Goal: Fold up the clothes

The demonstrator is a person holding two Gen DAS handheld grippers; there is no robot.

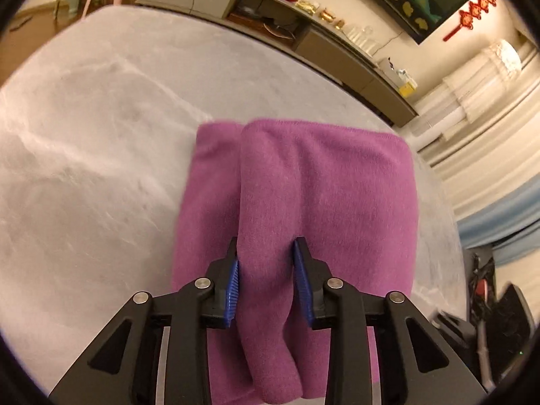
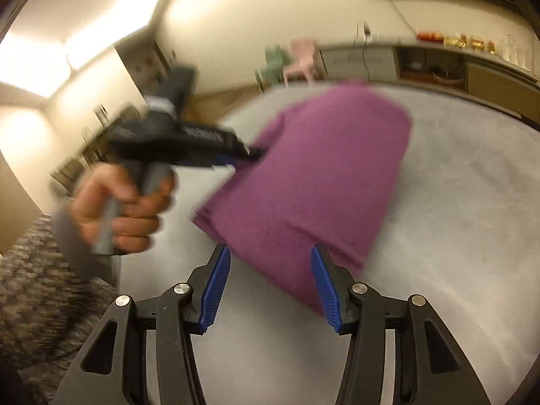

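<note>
Left wrist view: left gripper [image 1: 265,263] clenched on purple cloth [image 1: 324,182] ridge to hold the fold; right gripper [image 2: 270,270] released, straddling its corner.

Fuzzy matt purple cloth [image 1: 303,182] on smooth grey tabletop [image 1: 84,135]; ribbed blue plastic pads [image 2: 216,290], black plastic fingers.

Folded purple garment [image 1: 324,182], ridge pinched
</note>
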